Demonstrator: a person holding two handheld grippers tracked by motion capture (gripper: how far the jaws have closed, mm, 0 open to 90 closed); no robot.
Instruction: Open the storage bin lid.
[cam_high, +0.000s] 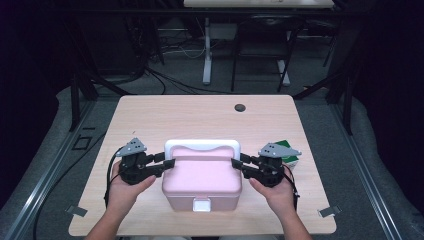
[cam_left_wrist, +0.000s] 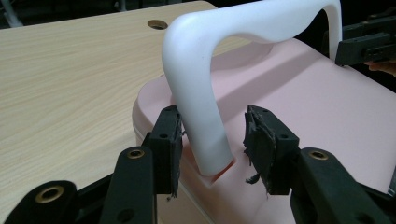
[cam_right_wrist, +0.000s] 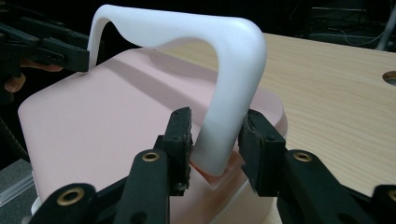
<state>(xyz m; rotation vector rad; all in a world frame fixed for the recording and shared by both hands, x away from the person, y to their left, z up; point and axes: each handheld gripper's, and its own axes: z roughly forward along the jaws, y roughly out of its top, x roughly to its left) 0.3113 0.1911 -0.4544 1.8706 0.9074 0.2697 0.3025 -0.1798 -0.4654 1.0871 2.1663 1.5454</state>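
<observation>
A lab-like workroom: a bare wooden bench (cam_high: 200, 115) on grey carpet, loose cables (cam_high: 165, 80) trailing among dark metal frames (cam_high: 75, 100) behind.

A pale wooden desk (cam_high: 150, 120) filled the middle of the scene, its grain running left to right. A round dark cable hole (cam_high: 240, 107) sat near the far edge, a little right of centre. At the right side lay a green and white box (cam_high: 290, 154), flat on the wood, partly hidden. Two small metal clips (cam_high: 76, 210) hung off the near corners. Beyond the far edge stood a white desk leg (cam_high: 206, 52) on grey floor, with black cables (cam_high: 165, 77) trailing around it.
</observation>
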